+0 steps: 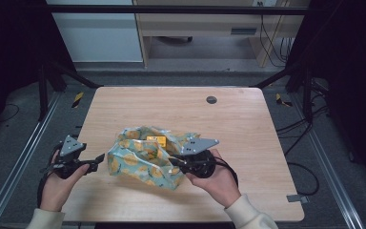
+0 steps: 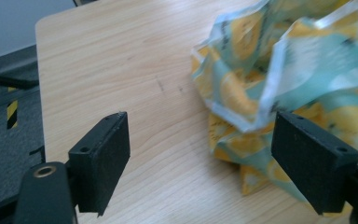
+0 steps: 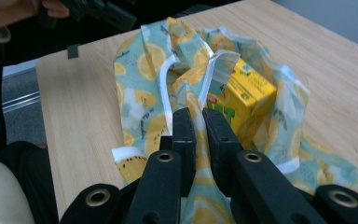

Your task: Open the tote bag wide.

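Your right gripper is pinching a fold of the lemon-print bag: in the right gripper view its two black jaws stand almost together with the teal-and-yellow material caught between them. Just beyond those jaws, inside the bag, a yellow carton lies tilted, with the bag's white-edged rim draped over its near corner. In the high view the same carton peeks out of the bag's mouth near the middle of the table, and your right gripper sits at the bag's right side with its grey three-cornered plate on top.

Your left gripper is spread wide and holds nothing. In the high view it hovers at the left edge of the bag, its tips just beside the crumpled material. In the left gripper view the two pads stand well apart with bare wood between them; the bag rises behind the right-hand pad, and a folded edge of it hangs close above that pad, though you cannot tell from here whether it touches.

The bag lies crumpled on the table, slightly toward your side of it.
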